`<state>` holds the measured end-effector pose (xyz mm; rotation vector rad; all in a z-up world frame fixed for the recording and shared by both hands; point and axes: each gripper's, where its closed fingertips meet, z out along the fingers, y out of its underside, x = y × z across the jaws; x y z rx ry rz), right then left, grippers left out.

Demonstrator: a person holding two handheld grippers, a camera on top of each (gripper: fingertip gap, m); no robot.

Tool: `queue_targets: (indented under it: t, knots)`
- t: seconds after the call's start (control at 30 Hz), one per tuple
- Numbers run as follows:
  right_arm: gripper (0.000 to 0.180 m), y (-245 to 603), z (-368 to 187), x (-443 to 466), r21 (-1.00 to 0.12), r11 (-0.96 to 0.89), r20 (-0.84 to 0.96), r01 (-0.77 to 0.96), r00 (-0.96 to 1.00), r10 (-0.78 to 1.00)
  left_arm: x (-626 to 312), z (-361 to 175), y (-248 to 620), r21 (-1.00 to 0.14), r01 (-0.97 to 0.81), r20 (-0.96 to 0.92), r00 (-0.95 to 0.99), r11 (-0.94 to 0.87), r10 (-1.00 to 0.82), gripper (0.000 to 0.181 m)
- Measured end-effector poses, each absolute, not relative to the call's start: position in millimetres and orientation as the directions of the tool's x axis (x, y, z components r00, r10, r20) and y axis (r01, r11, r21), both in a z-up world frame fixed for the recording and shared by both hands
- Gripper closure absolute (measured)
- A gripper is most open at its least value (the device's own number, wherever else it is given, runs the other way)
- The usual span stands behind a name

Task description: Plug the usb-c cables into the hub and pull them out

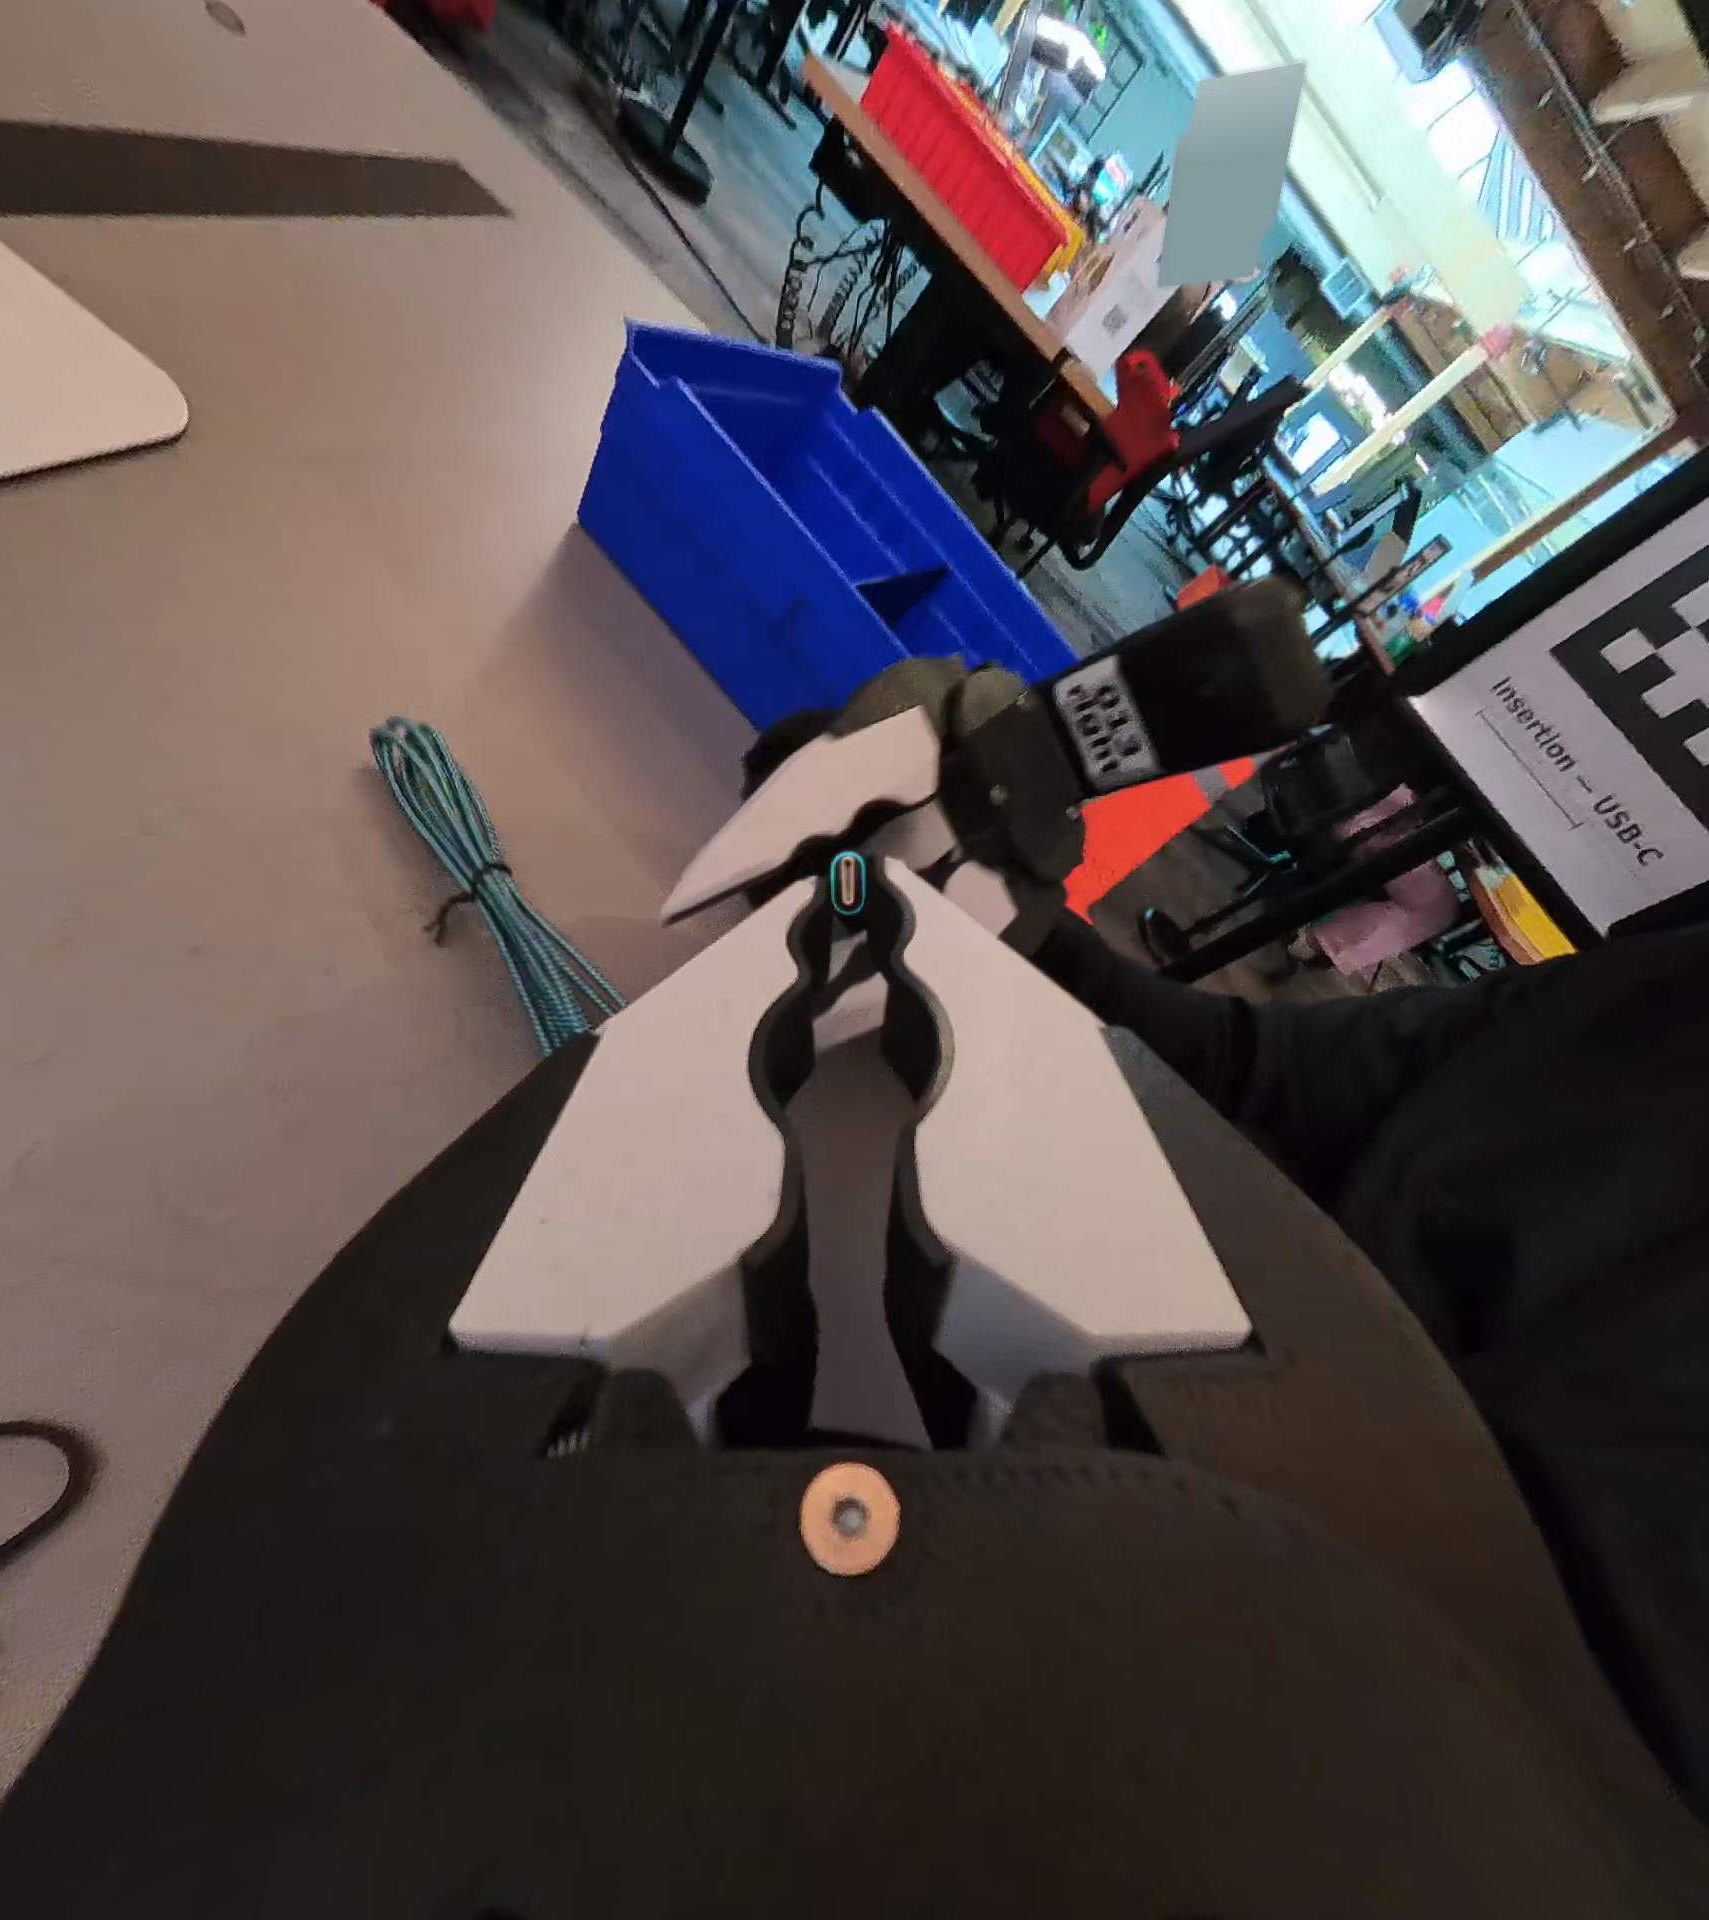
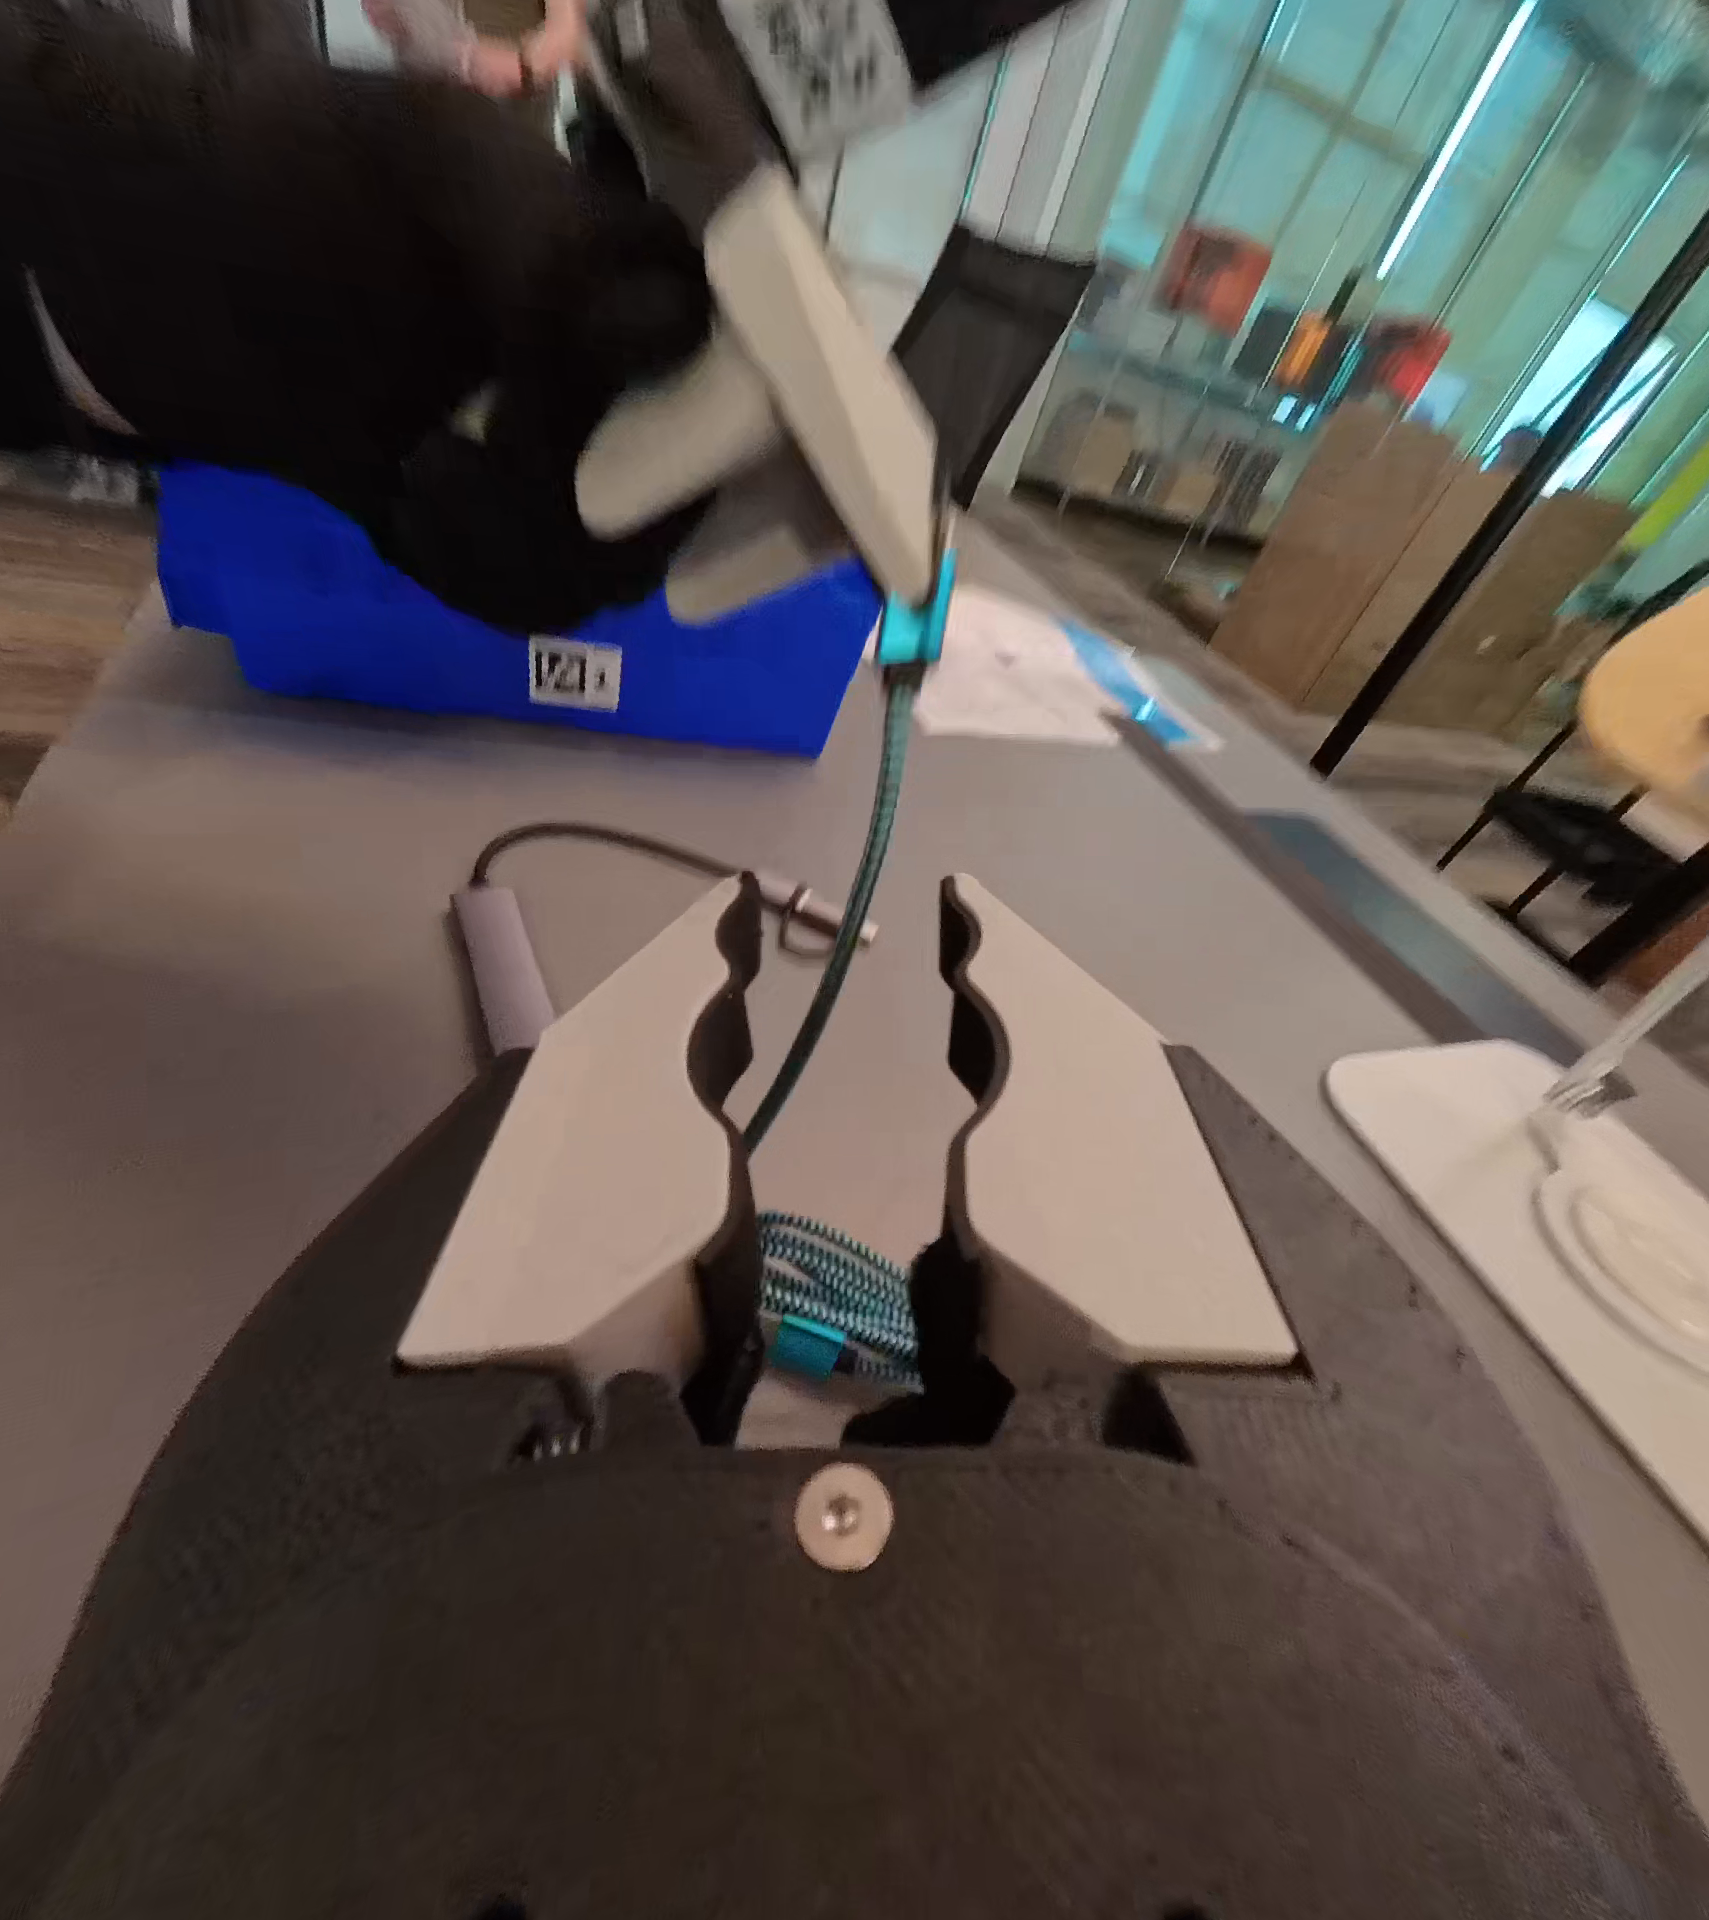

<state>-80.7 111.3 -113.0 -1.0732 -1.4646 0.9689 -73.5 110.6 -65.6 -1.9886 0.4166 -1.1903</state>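
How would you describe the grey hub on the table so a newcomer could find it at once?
Start at the blue plastic bin at the far edge of the grey table. Nearer the camera, just beyond the right gripper's left finger, lies the slim grey bar-shaped hub. Its short black lead curls round to a metal plug, unlike the teal braided cable.

1. The bin (image 2: pixel 517 665) stands on the tabletop (image 2: pixel 206 935), at its far side.
2. The hub (image 2: pixel 502 966) lies on the tabletop, nearer than the bin.
3. The coiled cable (image 1: pixel 486 883) lies on the tabletop, near the bin.
4. The flat stand base (image 2: pixel 1556 1247) lies well right of the hub.
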Motion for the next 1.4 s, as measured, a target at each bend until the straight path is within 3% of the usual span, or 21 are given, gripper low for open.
queue_targets:
  t: [0.23, 0.33, 0.43, 0.8, 0.9, 1.03, 1.1, 1.3, 1.4]
  knots:
    - [0.145, 121, -180, -86, -0.88, 0.229, 0.19, 0.416, -0.135, 0.973, -84, -34, 112, -0.803, 0.175, 0.566, 0.523, -0.569, -0.638, 0.177]
    - [0.166, 118, -194, -90, -0.859, 0.244, 0.192, 0.451, -0.157, 0.969, -87, -25, 110, -0.817, 0.186, 0.552, 0.526, -0.545, -0.647, 0.177]
    - [0.171, 121, -203, -93, -0.837, 0.251, 0.206, 0.485, -0.145, 0.968, -84, -25, 106, -0.821, 0.191, 0.549, 0.525, -0.538, -0.65, 0.177]
    - [0.177, 145, -208, -86, -0.828, 0.206, 0.206, 0.522, -0.058, 0.977, -90, 33, 96, -0.897, 0.293, 0.441, 0.579, -0.33, -0.686, 0.178]
    - [0.178, 159, -228, -77, -0.76, 0.175, 0.204, 0.626, -0.026, 0.979, -94, 44, 90, -0.905, 0.297, 0.424, 0.581, -0.304, -0.695, 0.177]
    - [0.175, 155, -218, -78, -0.789, 0.18, 0.199, 0.587, -0.032, 0.979, -105, 26, 95, -0.867, 0.356, 0.497, 0.565, -0.349, -0.658, 0.177]
    - [0.162, 151, -207, -76, -0.807, 0.197, 0.204, 0.556, -0.049, 0.978, -112, 10, 97, -0.823, 0.401, 0.566, 0.534, -0.402, -0.627, 0.177]
    - [0.132, 116, -146, -80, -0.914, 0.282, 0.253, 0.292, -0.133, 0.958, -121, -26, 100, -0.72, 0.514, 0.69, 0.464, -0.466, -0.555, 0.177]
    - [0.13, 104, -102, -86, -0.939, 0.321, 0.314, 0.124, -0.069, 0.947, -117, -38, 100, -0.656, 0.578, 0.745, 0.396, -0.485, -0.536, 0.177]
